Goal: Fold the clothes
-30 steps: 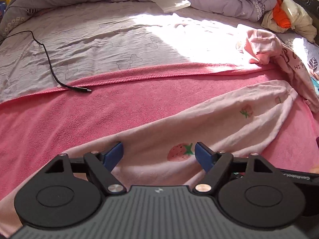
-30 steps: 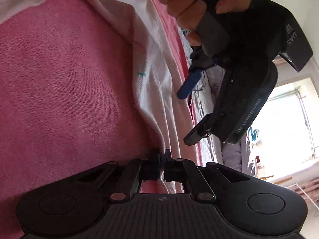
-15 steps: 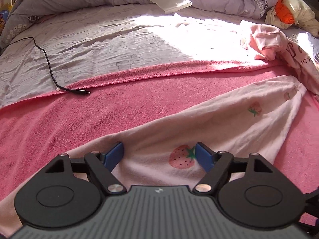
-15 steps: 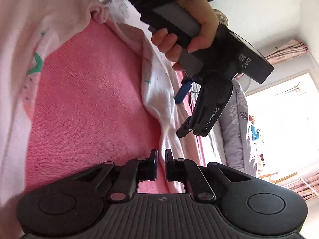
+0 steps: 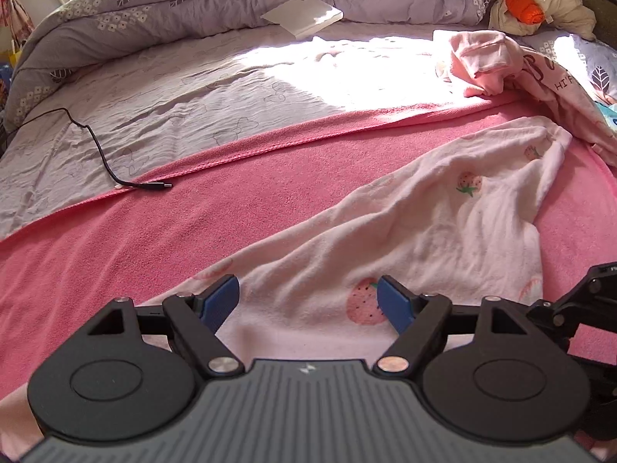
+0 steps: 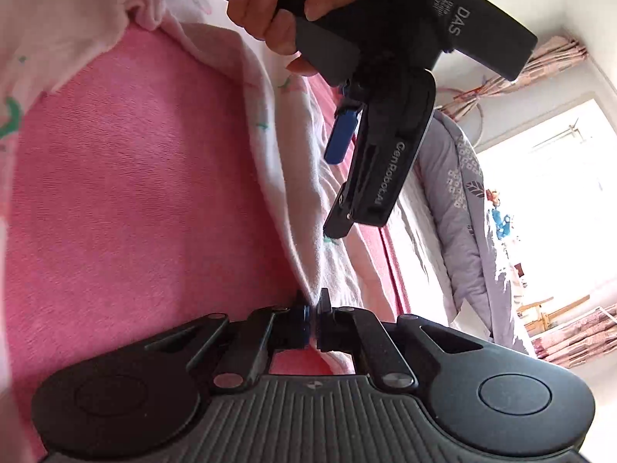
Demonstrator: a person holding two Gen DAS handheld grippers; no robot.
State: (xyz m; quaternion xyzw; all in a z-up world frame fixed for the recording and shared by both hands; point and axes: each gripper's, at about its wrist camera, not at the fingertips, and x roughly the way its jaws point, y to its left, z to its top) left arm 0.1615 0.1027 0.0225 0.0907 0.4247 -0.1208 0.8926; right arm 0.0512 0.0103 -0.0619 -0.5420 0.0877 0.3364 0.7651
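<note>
Strawberry clothes (image 5: 443,231) not yet folded: edge pinched in right claw (image 6: 313,310); left claw (image 5: 308,303) held open just above.

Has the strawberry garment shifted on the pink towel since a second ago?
Yes. The strawberry garment has bunched leftward off the pink towel's right side, pinched in the right gripper.

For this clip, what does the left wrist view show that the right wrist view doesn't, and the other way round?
Only the left wrist view shows the black cable, the white box on the grey duvet, the orange and cream clothes pile, and the left hand-held gripper open over the cloth.

Only the right wrist view shows the person's hand and the right hand-held gripper shut on a garment edge.

Both show the strawberry-print garment on the pink towel.
</note>
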